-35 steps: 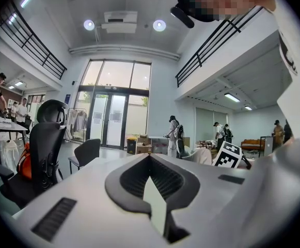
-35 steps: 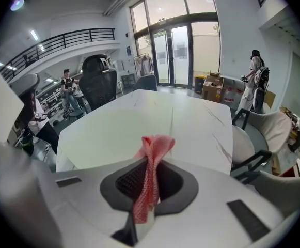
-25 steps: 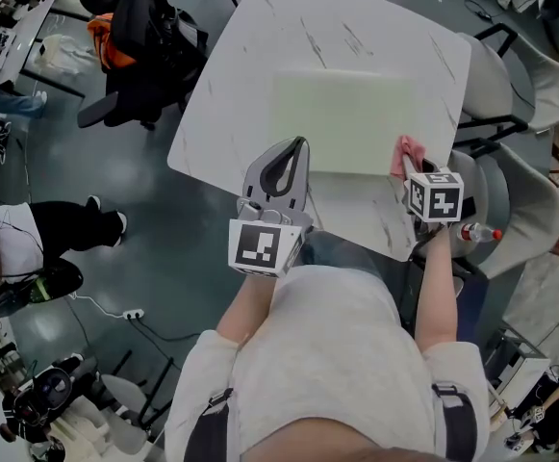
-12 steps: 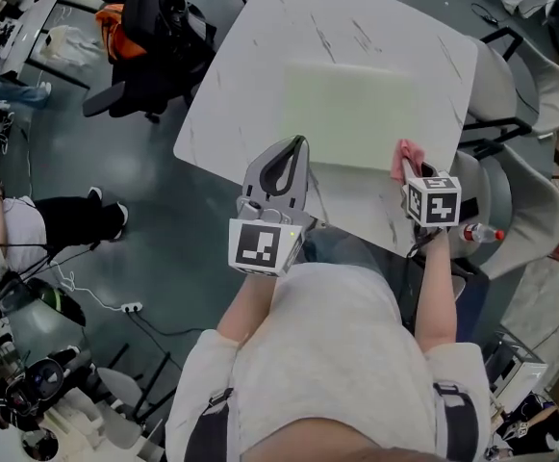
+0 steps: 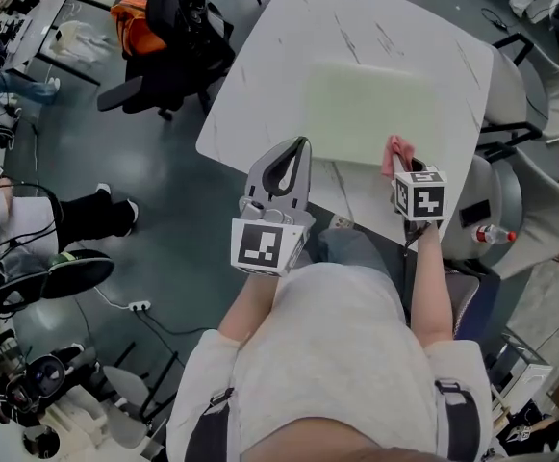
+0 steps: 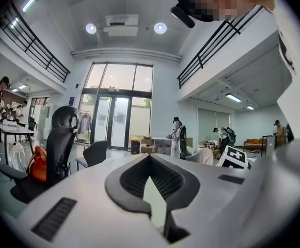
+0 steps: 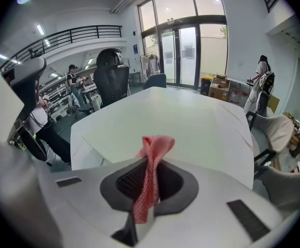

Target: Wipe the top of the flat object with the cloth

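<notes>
Below the head camera, our own torso fills the frame from 5 to 7 o'clock and hides the near rim of the white, grey-veined desk (image 5: pixel 260 75). A pale green flat mat (image 5: pixel 370 109), rectangular and matte, lies on the desk at 12 to 1 o'clock. The left claw (image 5: pixel 301 144) hangs over the desk's near edge at the mat's 7 o'clock corner, with its tips together around a teardrop hollow. The right claw (image 5: pixel 394 162) sits at the mat's 5 o'clock corner with a pink cloth (image 5: pixel 393 148) bunched at its tip. We cannot tell whether the cloth touches the mat.

Along the left gripper view, the grey claw body covers the whole lower half and only a pale sliver shows through the ribbed hollow. The jaws meet with nothing between them. A black office chair (image 6: pixel 62 133) stands at 9 o'clock, and a marker cube (image 6: pixel 235 158) peeks in at 4 o'clock.

Along the right gripper view, the jaws are clamped on the cloth, a red-pink open weave twisted into an upright strip with its free end flopping at the top. Its lower end disappears between the jaws. Beyond it, the mat spreads out toward 12 o'clock, its edge faint against the desk.
</notes>
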### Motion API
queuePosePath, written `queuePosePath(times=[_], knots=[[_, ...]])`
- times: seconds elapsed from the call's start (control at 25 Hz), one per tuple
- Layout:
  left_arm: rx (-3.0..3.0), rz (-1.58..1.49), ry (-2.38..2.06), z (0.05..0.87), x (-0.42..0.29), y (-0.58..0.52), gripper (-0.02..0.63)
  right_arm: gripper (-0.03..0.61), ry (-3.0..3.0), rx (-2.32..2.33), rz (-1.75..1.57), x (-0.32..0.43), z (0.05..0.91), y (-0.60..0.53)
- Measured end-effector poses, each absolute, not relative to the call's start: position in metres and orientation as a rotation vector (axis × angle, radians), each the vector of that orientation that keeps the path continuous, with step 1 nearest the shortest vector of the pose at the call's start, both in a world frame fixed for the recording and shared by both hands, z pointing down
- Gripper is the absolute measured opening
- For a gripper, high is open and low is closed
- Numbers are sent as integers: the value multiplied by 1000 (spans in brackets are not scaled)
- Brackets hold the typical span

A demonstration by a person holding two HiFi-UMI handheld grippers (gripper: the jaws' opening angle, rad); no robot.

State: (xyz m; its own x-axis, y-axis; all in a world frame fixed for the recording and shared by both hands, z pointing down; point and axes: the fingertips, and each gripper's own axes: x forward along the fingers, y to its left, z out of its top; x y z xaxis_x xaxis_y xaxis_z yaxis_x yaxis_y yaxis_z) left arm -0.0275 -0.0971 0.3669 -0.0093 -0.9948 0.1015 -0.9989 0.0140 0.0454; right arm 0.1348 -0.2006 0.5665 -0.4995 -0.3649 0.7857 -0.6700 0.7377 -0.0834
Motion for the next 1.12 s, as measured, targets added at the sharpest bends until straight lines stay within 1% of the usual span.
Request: queuePosePath(times=[0.64,1.12], knots=[[2047,73,-2244,361,-122,-32,12,32,-2160,750,449,18,567,-153],[2000,104,-2280,362,-178,5,12,32,-2178,776,459,-62,565,-142]])
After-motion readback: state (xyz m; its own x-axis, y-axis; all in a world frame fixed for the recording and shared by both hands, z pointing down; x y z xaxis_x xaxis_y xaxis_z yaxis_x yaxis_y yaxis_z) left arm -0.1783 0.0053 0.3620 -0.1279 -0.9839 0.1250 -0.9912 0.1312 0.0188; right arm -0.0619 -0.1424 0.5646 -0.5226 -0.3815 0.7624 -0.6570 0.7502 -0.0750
